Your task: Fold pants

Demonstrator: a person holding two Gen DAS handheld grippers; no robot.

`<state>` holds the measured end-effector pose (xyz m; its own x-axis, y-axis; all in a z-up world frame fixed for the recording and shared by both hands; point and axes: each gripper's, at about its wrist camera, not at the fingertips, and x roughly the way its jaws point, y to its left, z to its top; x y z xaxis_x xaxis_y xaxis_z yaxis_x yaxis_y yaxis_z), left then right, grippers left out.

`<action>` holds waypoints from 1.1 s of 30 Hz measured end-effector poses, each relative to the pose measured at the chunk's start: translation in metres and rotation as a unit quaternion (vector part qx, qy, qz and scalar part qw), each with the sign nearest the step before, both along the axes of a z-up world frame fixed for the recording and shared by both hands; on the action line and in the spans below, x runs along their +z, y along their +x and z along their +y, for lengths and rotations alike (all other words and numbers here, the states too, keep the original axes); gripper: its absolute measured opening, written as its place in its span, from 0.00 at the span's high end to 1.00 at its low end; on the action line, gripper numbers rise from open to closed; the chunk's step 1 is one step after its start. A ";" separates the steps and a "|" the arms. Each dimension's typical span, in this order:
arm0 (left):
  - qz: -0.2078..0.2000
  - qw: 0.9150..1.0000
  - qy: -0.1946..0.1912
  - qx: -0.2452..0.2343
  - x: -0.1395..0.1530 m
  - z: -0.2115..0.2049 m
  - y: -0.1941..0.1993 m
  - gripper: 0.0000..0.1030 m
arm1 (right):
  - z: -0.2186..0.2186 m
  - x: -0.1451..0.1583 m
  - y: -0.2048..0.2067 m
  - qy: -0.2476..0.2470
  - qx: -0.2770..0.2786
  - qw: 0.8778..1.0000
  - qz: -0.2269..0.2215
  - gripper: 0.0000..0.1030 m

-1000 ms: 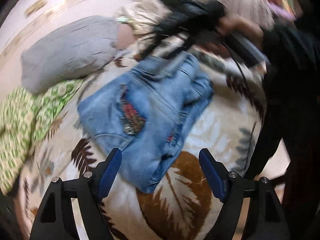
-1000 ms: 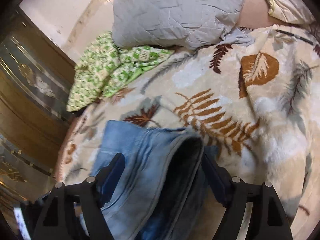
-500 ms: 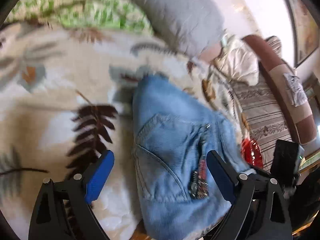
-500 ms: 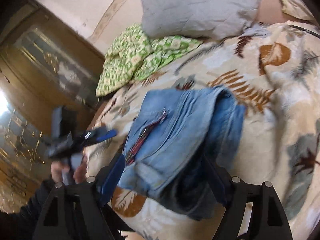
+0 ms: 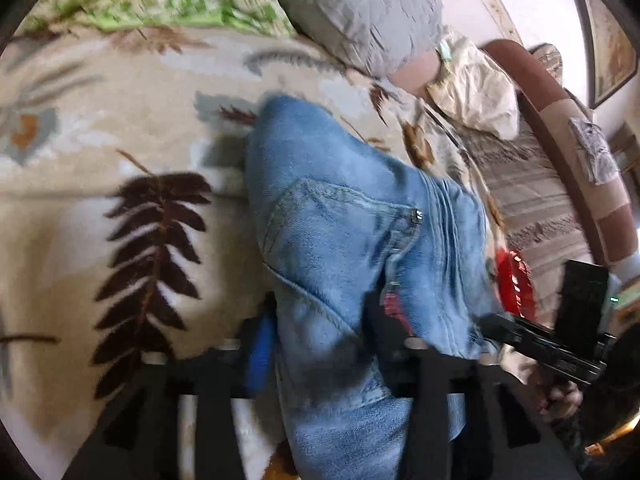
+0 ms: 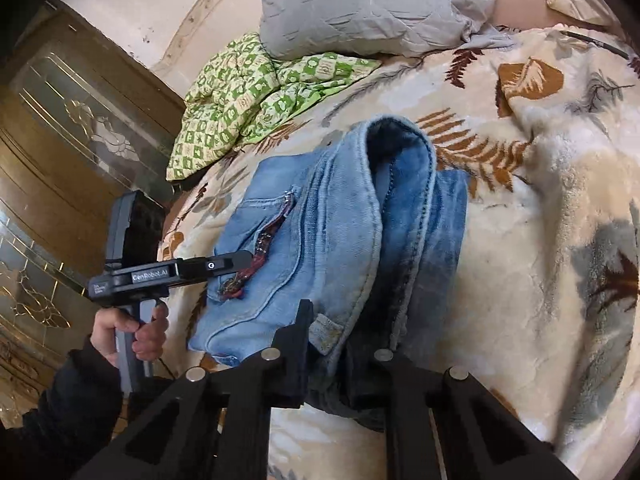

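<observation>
Jeans (image 6: 320,240) lie folded mid-bed, toward 12 o'clock from both your grippers. Right gripper (image 6: 340,344) fingers have just clenched on the waistband; left gripper (image 5: 320,340) fingers, closing, straddle denim, grip uncertain. Likely paired holds for the next fold.

jeans (image 6: 320,240): 1 | grippers: 2 | pillow (image 6: 376,4): 1 | green quilt (image 6: 256,96): 1
</observation>
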<state>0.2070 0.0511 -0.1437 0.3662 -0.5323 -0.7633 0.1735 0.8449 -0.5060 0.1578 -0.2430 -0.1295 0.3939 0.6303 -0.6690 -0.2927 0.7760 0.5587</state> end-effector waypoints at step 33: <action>-0.208 0.935 0.230 0.174 0.112 -0.033 -0.177 0.00 | 0.035 0.102 -0.128 -0.279 -0.240 0.919 -0.145 0.00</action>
<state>0.0299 0.0176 -0.0315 0.7724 0.0240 -0.6347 -0.0520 0.9983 -0.0255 0.0296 -0.2082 -0.0274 0.7497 -0.0708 -0.6579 0.0831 0.9965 -0.0126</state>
